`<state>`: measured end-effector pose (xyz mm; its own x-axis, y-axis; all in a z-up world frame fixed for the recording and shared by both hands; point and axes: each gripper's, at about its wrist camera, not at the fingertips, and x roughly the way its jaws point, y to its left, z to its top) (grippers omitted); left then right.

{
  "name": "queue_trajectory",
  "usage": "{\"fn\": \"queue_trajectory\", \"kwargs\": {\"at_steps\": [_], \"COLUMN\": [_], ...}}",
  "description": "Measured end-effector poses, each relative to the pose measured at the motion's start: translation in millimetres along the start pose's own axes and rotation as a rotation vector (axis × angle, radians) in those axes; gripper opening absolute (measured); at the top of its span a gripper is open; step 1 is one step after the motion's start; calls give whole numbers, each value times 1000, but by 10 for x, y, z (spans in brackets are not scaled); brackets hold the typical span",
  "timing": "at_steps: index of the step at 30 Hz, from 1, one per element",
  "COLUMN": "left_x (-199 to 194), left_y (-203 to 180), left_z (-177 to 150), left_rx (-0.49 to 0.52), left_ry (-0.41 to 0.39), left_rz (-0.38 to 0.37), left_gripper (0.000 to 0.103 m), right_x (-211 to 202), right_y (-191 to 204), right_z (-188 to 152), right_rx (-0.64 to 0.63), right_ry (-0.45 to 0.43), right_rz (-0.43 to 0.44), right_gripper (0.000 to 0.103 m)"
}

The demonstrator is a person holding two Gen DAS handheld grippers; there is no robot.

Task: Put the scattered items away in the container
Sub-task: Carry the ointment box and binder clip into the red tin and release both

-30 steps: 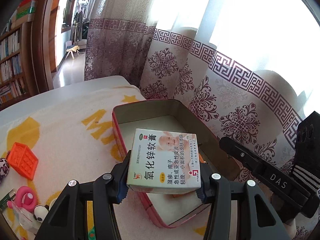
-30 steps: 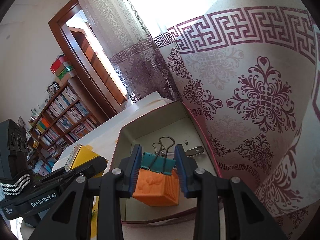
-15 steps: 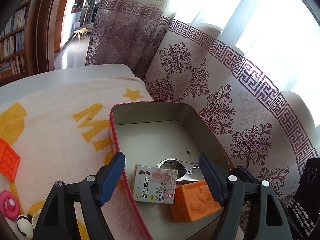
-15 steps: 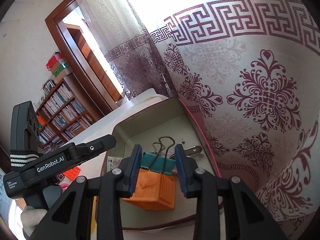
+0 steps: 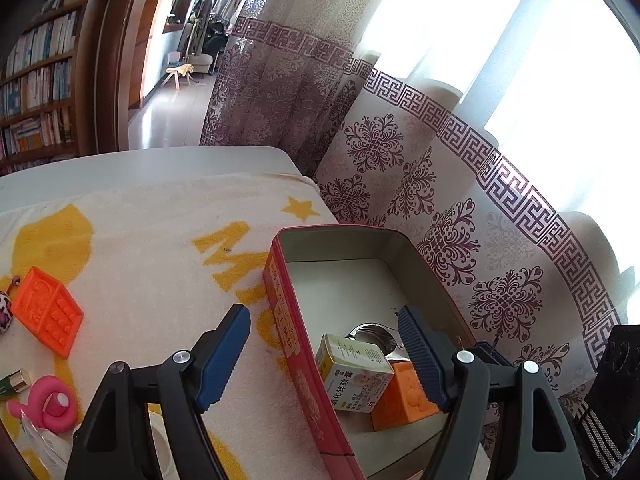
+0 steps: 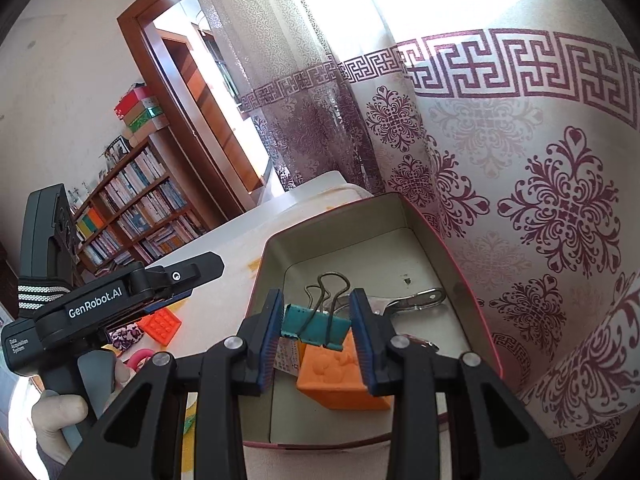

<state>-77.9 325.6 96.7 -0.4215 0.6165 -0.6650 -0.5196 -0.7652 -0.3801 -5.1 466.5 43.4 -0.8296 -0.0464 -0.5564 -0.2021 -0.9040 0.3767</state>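
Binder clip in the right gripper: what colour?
Teal binder clip with bare wire handles, clearest in the right wrist view.

Strong daylight pours through the sheer white curtain with maroon patterned borders, blowing out the window area to pure glare. Both fisheye views bend hard at dark, vignetted corners; the foreground stays sharp.

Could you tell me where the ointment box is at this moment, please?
In the left wrist view the ointment box lies inside the red tin, by its near left wall, with the orange block on its right and a metal spoon just behind.

Red tin, orange block, teal clip, maroon-patterned curtain.
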Motion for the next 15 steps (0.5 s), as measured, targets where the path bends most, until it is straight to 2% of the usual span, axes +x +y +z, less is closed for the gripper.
{"fn": "queue_trajectory", "kwargs": {"at_steps": [5, 7, 9, 11, 15], "left_x": [-87, -112, -144, -176, -215], "left_y": [127, 152, 167, 182, 208], "left_z": [-5, -6, -6, -5, -2], "left_rx": [-24, -29, -30, -31, -40], "left_ry": [-8, -10, -13, -17, -19], "left_rz": [15, 16, 15, 15, 13], "left_gripper": [78, 78, 78, 78, 78], "right_x": [52, 71, 63, 42, 22], "right_y": [159, 171, 159, 157, 167], "right_z": [-94, -114, -125, -129, -130], "right_rx": [-41, -36, -20, -8, 4], "right_ry": [48, 56, 50, 38, 32], "right_rz": [28, 32, 30, 21, 10], "right_gripper": [39, 46, 61, 65, 65]}}
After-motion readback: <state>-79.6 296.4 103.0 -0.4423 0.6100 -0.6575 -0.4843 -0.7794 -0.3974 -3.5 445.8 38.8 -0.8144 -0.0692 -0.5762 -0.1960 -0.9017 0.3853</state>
